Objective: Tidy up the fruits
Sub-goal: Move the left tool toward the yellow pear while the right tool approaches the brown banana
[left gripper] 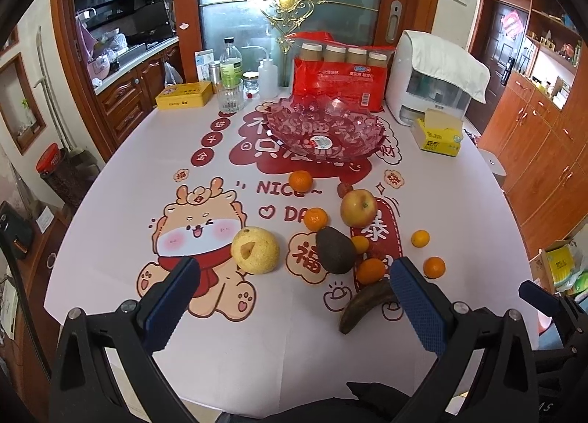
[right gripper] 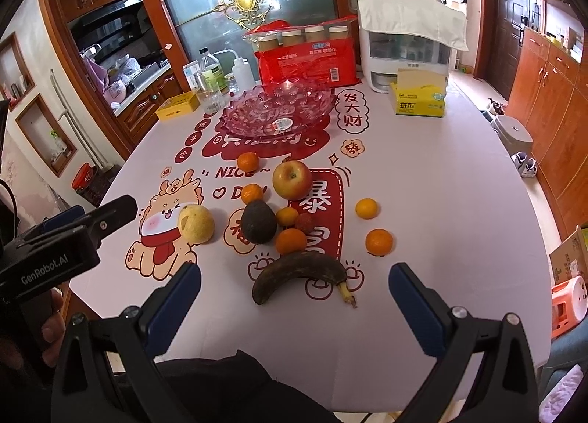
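Crowding the far edge of the tabletop (right gripper: 422, 180) were bottles, a red package (right gripper: 307, 55), a white appliance (right gripper: 408, 44) and a tissue box (right gripper: 419, 100). Six oranges (right gripper: 291, 241), one apple (right gripper: 292, 179), one pear (right gripper: 196, 223), one avocado (right gripper: 258, 221), one blackened banana (right gripper: 299, 274) and one small red fruit (right gripper: 304, 223) lay loose before the empty glass bowl (right gripper: 279, 109). Both the left gripper (left gripper: 290, 296) and the right gripper (right gripper: 294, 300) hung wide open, holding nothing.

A home dining room: a cloth-covered table (left gripper: 110, 202), wooden cabinets (left gripper: 540, 151), and a kitchen counter (left gripper: 136, 59) alongside.
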Tool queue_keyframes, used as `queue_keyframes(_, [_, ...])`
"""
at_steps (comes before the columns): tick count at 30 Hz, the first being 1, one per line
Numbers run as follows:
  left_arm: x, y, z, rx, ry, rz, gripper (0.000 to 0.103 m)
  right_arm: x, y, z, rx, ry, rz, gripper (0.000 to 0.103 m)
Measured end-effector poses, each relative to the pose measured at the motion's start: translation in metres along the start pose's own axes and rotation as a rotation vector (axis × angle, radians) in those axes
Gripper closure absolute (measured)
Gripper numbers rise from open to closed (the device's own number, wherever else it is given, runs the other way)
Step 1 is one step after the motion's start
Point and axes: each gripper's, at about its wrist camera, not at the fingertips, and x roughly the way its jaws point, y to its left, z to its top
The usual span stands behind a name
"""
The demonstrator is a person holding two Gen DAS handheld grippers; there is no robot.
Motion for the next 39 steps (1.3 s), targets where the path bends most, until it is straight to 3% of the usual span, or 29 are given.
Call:
queue_keyframes(22, [0.016,-0.016,0.006,0.065,0.038,-0.044,0.001,0.0,-0.01,0.003,-0.014,-0.016,0.036,0.001])
queue_keyframes(31, [0.038,-0.012,0.02,0.106,0.081,-0.02,0.001,0.012,-0.022,0.018,-0.117,-0.071,0.047,0.001])
queue_keyframes(39, [0.082,0.007,0.035,0.087,0.21,-0.014,0.001,0.052,-0.034,0.026,-0.199,-0.063,0.038,0.001])
